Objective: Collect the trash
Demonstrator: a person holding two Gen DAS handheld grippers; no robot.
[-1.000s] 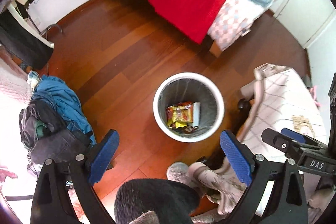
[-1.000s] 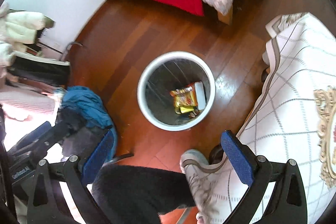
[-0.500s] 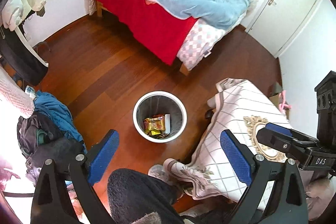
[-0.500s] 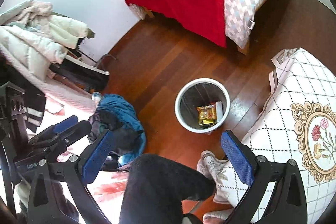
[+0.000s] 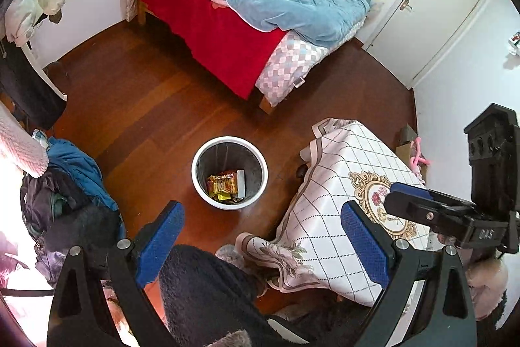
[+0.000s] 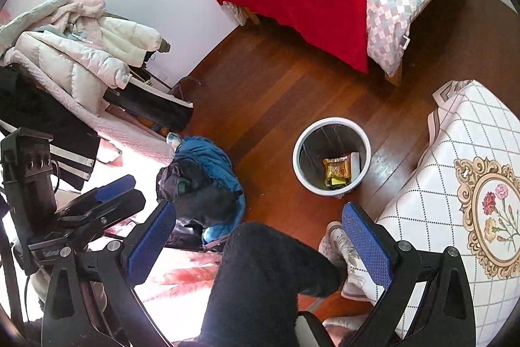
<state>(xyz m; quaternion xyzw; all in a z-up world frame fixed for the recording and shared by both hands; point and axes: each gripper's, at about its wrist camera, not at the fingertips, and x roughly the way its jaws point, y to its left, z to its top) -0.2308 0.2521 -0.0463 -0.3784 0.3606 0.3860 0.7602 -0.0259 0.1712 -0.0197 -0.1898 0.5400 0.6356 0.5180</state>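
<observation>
A white-rimmed round trash bin stands on the wooden floor; it also shows in the right wrist view. Inside lie a yellow-orange snack wrapper and a white box. My left gripper is open and empty, high above the floor, nearer than the bin. My right gripper is open and empty, also held high. Each gripper shows in the other's view: the right one and the left one.
A table with a checked floral cloth stands right of the bin. A bed with red and blue covers is at the back, a white door beyond. Piled clothes lie left. The person's dark-clad leg fills the near foreground.
Both grippers have risen well away from the bin, which now looks smaller and farther. More of the bed, door and table has come into view. Both stay open.
</observation>
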